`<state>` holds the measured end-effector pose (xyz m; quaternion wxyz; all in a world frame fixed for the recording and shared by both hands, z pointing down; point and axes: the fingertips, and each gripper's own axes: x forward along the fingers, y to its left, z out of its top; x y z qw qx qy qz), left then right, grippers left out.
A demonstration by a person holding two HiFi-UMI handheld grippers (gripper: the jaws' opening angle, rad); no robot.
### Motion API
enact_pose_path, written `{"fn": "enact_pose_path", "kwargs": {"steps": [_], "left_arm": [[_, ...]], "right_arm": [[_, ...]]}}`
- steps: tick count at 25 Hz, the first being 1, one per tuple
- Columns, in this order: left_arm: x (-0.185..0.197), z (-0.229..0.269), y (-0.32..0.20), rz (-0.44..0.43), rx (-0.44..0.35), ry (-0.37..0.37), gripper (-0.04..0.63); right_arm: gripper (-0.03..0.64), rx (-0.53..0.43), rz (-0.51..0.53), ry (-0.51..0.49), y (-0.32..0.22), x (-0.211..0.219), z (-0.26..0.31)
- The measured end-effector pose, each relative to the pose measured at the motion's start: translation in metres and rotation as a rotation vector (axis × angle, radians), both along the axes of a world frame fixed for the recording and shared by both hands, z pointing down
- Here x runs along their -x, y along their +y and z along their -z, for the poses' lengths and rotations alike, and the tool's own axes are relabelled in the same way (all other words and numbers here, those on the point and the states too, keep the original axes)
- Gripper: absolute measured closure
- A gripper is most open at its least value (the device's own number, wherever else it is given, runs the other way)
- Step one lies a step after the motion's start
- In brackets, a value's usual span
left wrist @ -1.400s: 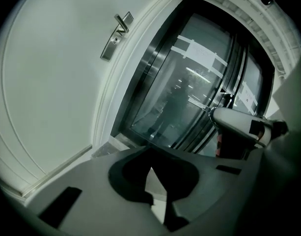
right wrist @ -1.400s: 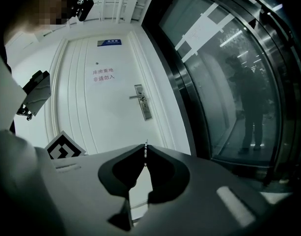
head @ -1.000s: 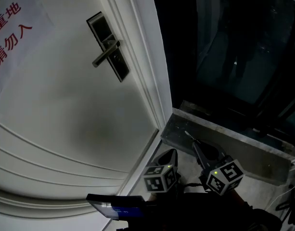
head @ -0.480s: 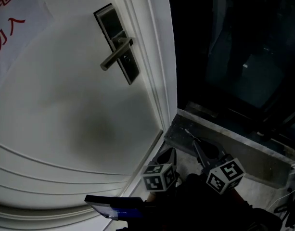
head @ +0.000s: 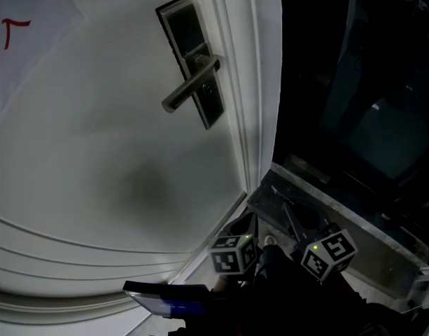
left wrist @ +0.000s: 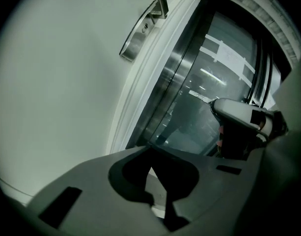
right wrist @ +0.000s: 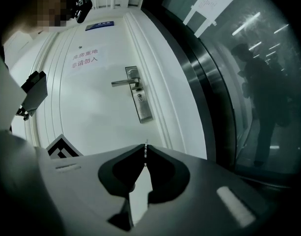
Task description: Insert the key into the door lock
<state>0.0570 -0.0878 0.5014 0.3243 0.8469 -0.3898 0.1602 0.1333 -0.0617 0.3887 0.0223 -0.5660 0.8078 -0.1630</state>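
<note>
The white door [head: 95, 138] carries a steel lock plate [head: 193, 58] with a lever handle [head: 190, 86]. In the right gripper view the plate [right wrist: 139, 96] lies straight ahead beyond the jaws, its keyhole [right wrist: 139, 98] under the handle [right wrist: 123, 82]. My right gripper [right wrist: 146, 157] is shut on a thin key [right wrist: 146, 149] that stands edge-on, its tip poking out. In the head view this gripper [head: 287, 212] hangs low, well below the lock. My left gripper [head: 245, 224] sits beside it, and its jaws [left wrist: 150, 154] are shut with nothing between them. The lock plate [left wrist: 139, 36] shows high up in its view.
A dark glass panel [head: 368, 96] in a metal frame flanks the door on the right, above a grey stone ledge [head: 354, 222]. A paper notice with red characters [right wrist: 85, 59] hangs on the door. A blue-and-white object [head: 165, 298] juts in at the bottom.
The head view has swung, so the lock sits further right and larger in the picture. Both grippers stay low near the ledge, about where they were.
</note>
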Motion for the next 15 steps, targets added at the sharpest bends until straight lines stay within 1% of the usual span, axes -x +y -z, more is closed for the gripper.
{"fn": "enact_pose_path", "kwargs": {"steps": [4, 11, 12, 15], "left_arm": [[-0.012, 0.011, -0.039, 0.018, -0.025, -0.005, 0.595], [-0.026, 0.040, -0.097, 0.084, -0.083, -0.010, 0.595], [-0.030, 0.044, -0.102, 0.084, -0.089, 0.002, 0.595], [-0.044, 0.059, -0.113, 0.067, -0.088, 0.069, 0.595]], "right_arm": [[0.604, -0.019, 0.061, -0.001, -0.039, -0.001, 0.011], [0.604, -0.039, 0.163, 0.006, -0.093, -0.006, 0.024], [0.604, -0.042, 0.177, 0.009, -0.098, -0.006, 0.026], [0.604, -0.065, 0.215, 0.021, -0.115, -0.006, 0.032]]}}
